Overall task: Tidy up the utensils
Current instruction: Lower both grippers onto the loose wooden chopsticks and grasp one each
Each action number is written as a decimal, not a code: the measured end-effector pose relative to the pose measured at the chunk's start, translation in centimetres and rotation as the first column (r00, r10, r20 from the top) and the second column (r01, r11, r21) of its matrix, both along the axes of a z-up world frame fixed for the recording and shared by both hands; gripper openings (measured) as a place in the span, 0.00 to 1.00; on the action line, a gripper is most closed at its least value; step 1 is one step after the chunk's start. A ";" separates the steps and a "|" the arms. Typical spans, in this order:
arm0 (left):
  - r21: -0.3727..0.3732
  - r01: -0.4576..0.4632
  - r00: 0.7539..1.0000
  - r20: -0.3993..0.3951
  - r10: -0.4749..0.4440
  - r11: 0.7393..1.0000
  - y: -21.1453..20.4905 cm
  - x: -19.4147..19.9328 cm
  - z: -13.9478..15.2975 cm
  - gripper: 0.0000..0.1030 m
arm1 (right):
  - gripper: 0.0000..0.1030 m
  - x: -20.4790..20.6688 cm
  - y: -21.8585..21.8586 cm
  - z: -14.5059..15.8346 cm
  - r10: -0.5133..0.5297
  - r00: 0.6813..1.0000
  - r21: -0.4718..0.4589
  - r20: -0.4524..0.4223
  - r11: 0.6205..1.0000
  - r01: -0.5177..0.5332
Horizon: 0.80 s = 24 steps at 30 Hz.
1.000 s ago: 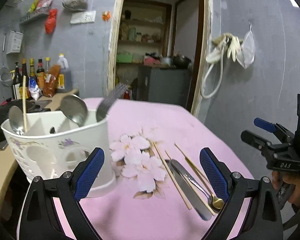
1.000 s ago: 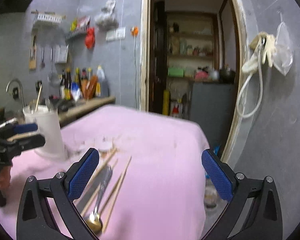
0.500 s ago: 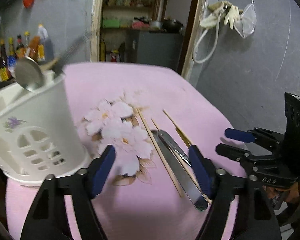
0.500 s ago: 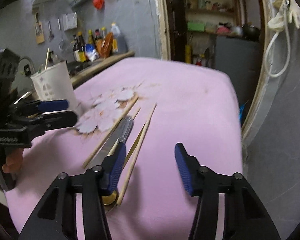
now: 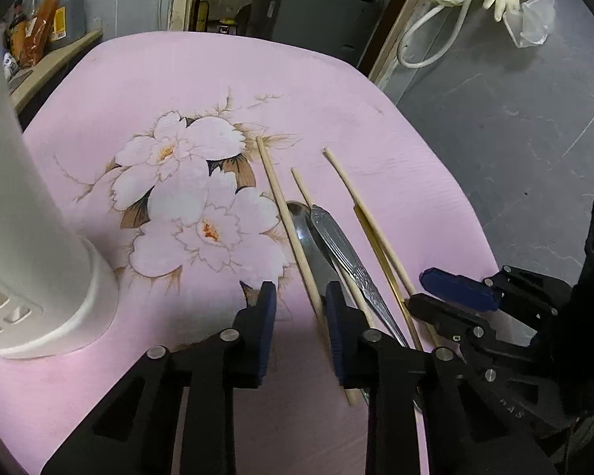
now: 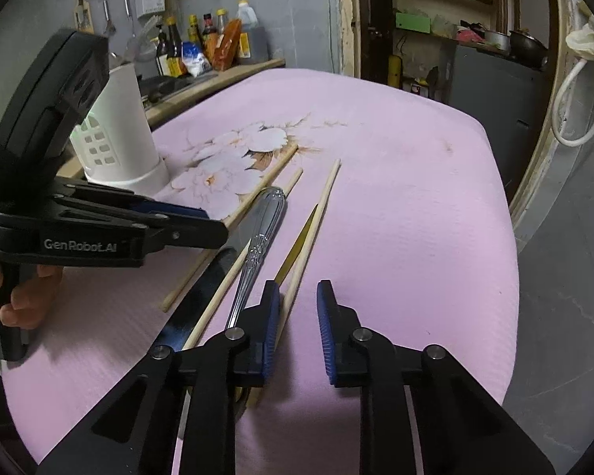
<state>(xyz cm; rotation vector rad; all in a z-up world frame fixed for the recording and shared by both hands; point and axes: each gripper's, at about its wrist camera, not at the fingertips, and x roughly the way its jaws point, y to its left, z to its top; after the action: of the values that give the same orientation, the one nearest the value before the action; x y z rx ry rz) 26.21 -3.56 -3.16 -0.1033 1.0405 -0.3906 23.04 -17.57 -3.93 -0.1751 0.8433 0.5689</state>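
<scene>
**Q:** Left wrist view: how is the left hand-held gripper (image 5: 300, 308) set, and why?

**A:** Its jaws have just been closing and are now drawn narrow, but nothing is pinched. The leftmost wooden chopstick (image 5: 287, 221) is seen running up to the inner edge of the right-side pad; whether it is touched cannot be told. The gripper is tilted steeply down toward the near ends of the utensils, probably so that one thin stick can be singled out.

**Q:** Where are the utensils located?

**A:** A loose bundle is laid on the pink flowered worktop (image 5: 376, 103): several chopsticks, a patterned silver handle (image 5: 342, 253) crossing a spoon bowl (image 5: 301, 217), and a thin gold piece (image 5: 380, 257). The white utensil holder (image 5: 23, 261) is stood well apart at the left, presumably as the destination.

**Q:** And the right hand-held gripper (image 6: 297, 308)?

**A:** Its jaws have likewise just been closing to a narrow gap, with only bare cloth seen between them. The rightmost chopstick (image 6: 316, 221) is passed just behind its left-side pad, not between the jaws. A small sideways correction is judged necessary before a grasp can be made.

**Q:** What is the risk?

**A:** Neighbouring pieces are overlapped, so one may be dragged along.
</scene>
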 end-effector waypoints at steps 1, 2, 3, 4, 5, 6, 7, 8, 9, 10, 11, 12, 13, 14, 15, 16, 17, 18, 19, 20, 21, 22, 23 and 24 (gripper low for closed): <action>0.005 -0.002 1.000 -0.005 0.002 1.000 0.0 0.1 0.1 0.18 | 0.13 0.1 0.1 0.0 0.001 1.000 -0.005 -0.002 1.000 -0.001; 0.006 -0.006 1.000 -0.009 0.006 1.000 0.0 0.2 0.1 0.16 | 0.11 0.2 0.2 0.0 0.002 1.000 -0.009 -0.005 1.000 -0.002; 0.003 -0.009 1.000 -0.015 0.009 1.000 0.1 0.2 0.1 0.14 | 0.10 0.3 0.3 -0.1 0.003 1.000 -0.014 -0.010 1.000 -0.003; -0.004 -0.009 1.000 -0.022 0.009 1.000 0.1 0.3 0.1 0.10 | 0.08 0.4 0.4 -0.1 0.004 1.000 -0.016 -0.014 1.000 -0.004; -0.010 -0.007 1.000 -0.028 0.007 1.000 0.1 0.3 0.1 0.05 | 0.07 0.4 0.3 -0.2 0.003 1.000 -0.015 -0.016 1.000 -0.003; -0.015 -0.007 0.999 -0.032 0.006 1.000 0.1 0.3 0.2 0.05 | 0.05 0.4 0.2 -0.1 0.000 1.000 -0.009 -0.018 1.000 0.000; -0.012 -0.011 0.999 -0.031 0.010 1.000 0.2 0.2 0.3 0.05 | 0.04 0.4 0.0 -0.1 -0.005 1.000 -0.006 -0.017 1.000 0.005; -0.009 -0.011 0.999 -0.030 0.011 1.000 0.2 0.1 0.3 0.05 | 0.03 0.4 -0.1 0.0 -0.011 1.000 -0.003 -0.015 1.000 0.011; -0.008 -0.014 0.999 -0.031 0.014 1.000 0.4 -0.1 0.3 0.05 | 0.03 0.2 -0.4 0.1 -0.021 1.000 -0.001 -0.009 1.000 0.021; -0.009 -0.018 0.999 -0.033 0.018 1.000 0.5 -0.3 0.4 0.04 | 0.03 0.2 -0.3 0.2 -0.027 1.000 -0.001 -0.005 1.000 0.027; -0.011 -0.024 0.999 -0.035 0.023 1.000 0.8 -0.6 0.5 0.04 | 0.03 0.0 -0.5 0.3 -0.036 0.999 0.000 0.002 0.999 0.036; -0.014 -0.029 0.999 -0.036 0.028 0.999 1.0 -0.9 0.5 0.04 | 0.03 -0.3 -0.8 0.4 -0.049 0.999 -0.002 0.013 0.999 0.049; -0.017 -0.035 0.999 -0.037 0.035 0.999 1.4 -1.3 0.7 0.03 | 0.03 -0.4 -1.0 0.4 -0.056 0.998 -0.002 0.018 0.998 0.056; -0.016 -0.040 0.999 -0.036 0.039 0.999 1.7 -1.9 0.8 0.03 | 0.03 -0.6 -1.3 0.5 -0.066 0.998 0.000 0.023 0.998 0.066; -0.013 -0.044 0.998 -0.034 0.044 0.999 1.9 -2.4 0.8 0.03 | 0.03 -1.0 -1.8 0.6 -0.076 0.997 0.006 0.022 0.997 0.076; -0.011 -0.049 0.998 -0.035 0.048 0.999 2.4 -3.0 0.9 0.03 | 0.03 -1.2 -2.0 0.6 -0.082 0.996 0.011 0.019 0.997 0.082; -0.016 -0.052 0.998 -0.037 0.051 0.999 2.4 -3.5 1.0 0.03 | 0.03 -1.5 -2.2 0.7 -0.088 0.996 0.017 0.015 0.996 0.088; -0.023 -0.055 0.998 -0.040 0.054 0.998 2.6 -3.9 1.0 0.03 | 0.03 -1.8 -2.4 0.7 -0.092 0.996 0.020 0.010 0.996 0.092; -0.029 -0.057 0.998 -0.043 0.056 0.998 2.9 -4.6 1.1 0.03 | 0.03 -2.0 -2.5 0.7 -0.093 0.996 0.020 0.007 0.995 0.093; -0.031 -0.060 0.997 -0.043 0.058 0.998 3.3 -5.3 1.1 0.03 | 0.03 -2.5 -2.7 0.7 -0.095 0.995 0.023 0.001 0.995 0.095; -0.031 -0.061 0.997 -0.041 0.060 0.998 3.3 -5.8 1.2 0.03 | 0.03 -2.9 -2.8 0.7 -0.095 0.995 0.025 -0.004 0.995 0.096; -0.031 -0.063 0.997 -0.037 0.062 0.998 3.5 -6.5 1.3 0.03 | 0.03 -3.3 -2.8 0.6 -0.095 0.995 0.025 -0.008 0.995 0.095; -0.029 -0.066 0.997 -0.034 0.065 0.997 3.7 -7.3 1.5 0.03 | 0.03 -3.7 -2.8 0.6 -0.093 0.996 0.023 -0.012 0.995 0.094; -0.028 -0.067 0.997 -0.032 0.066 0.997 3.7 -7.9 1.6 0.03 | 0.03 -4.3 -2.8 0.7 -0.091 0.996 0.020 -0.017 0.996 0.091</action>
<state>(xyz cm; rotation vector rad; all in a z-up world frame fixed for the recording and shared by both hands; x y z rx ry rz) 18.34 0.17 -1.53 -0.1702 1.0592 -0.3448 18.77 -20.38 -3.26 -0.1131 0.8563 0.4941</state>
